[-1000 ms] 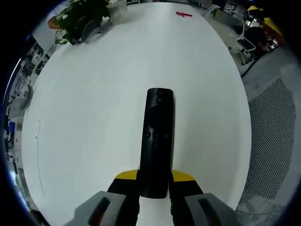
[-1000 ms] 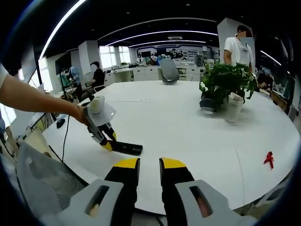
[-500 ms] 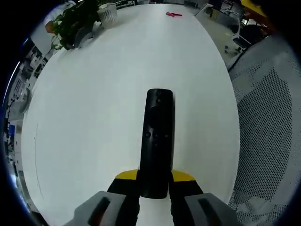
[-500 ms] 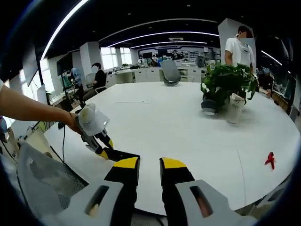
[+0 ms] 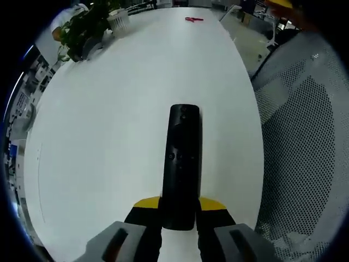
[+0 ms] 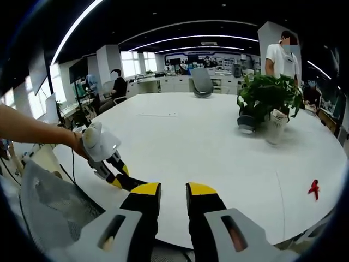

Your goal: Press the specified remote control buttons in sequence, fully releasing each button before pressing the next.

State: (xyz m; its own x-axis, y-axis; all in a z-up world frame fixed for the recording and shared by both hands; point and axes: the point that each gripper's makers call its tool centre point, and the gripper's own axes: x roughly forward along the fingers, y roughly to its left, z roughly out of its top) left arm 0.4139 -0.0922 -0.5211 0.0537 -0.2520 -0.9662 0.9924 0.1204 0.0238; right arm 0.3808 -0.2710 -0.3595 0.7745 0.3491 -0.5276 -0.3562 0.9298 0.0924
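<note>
- Your left claw (image 5: 179, 210) is pinching the near end of the remote (image 5: 181, 164), yellow tips on both sides of it. The rest sticks out forward with the button face up, over the desk (image 5: 109, 120) close to its edge. I can't tell if it's resting on the top or held just above it.
- Makes sense as a hold: gripping the tail end leaves the buttons open for the other claw to press.
- Your right claw (image 6: 167, 192) holds nothing, tips nearly together with just a thin gap, sitting back at the desk edge and not on any button yet. I'd say no press is happening right now.
- From the right gripper view your left claw (image 6: 117, 177) is down by the near desk edge, and the remote is mostly hidden behind the right claw's yellow tip.
- Button labels are too small and dark to read, so which one is the target is anyone's guess.
- Plant (image 6: 267, 98) and a small red thing (image 6: 313, 189) sit well away across the desk, and a mesh chair (image 5: 305, 136) is just off the edge.
</note>
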